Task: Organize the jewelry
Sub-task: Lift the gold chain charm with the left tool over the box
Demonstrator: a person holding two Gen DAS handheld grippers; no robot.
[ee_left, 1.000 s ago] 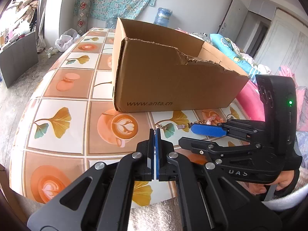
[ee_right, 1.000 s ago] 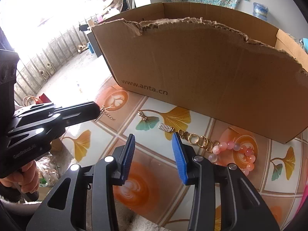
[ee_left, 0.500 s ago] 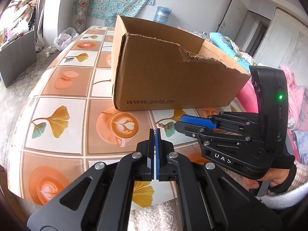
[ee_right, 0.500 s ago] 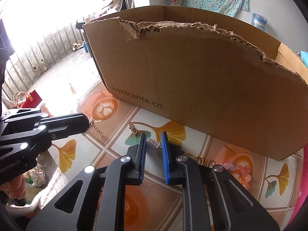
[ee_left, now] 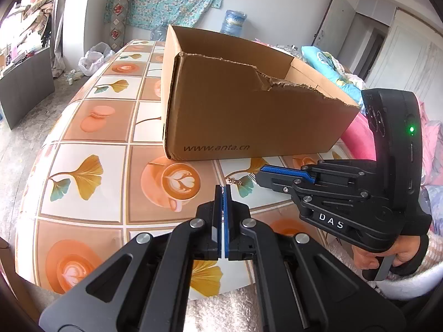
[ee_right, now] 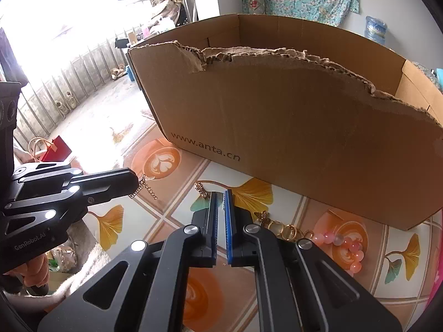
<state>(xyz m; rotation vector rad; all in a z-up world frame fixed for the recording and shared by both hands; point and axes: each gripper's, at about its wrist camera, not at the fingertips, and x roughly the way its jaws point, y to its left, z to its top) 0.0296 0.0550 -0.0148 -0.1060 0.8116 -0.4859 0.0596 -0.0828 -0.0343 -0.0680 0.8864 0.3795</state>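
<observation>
My left gripper is shut on a small gold chain earring, which dangles from its tip in the right wrist view. My right gripper is nearly shut low over the table; whether it holds the small silver piece is hidden. A gold charm lies just left of its tip. Gold rings and a pink bead bracelet lie to its right. The torn cardboard box stands behind both grippers.
The table has a tiled cloth with coffee and leaf prints. Its front edge is close under the grippers. A water bottle and bedding lie beyond the box. A red bag sits on the floor.
My right gripper has moved left and down over the silver piece and its jaws have closed from wide open to nearly shut. The left gripper has stayed shut with the earring.
</observation>
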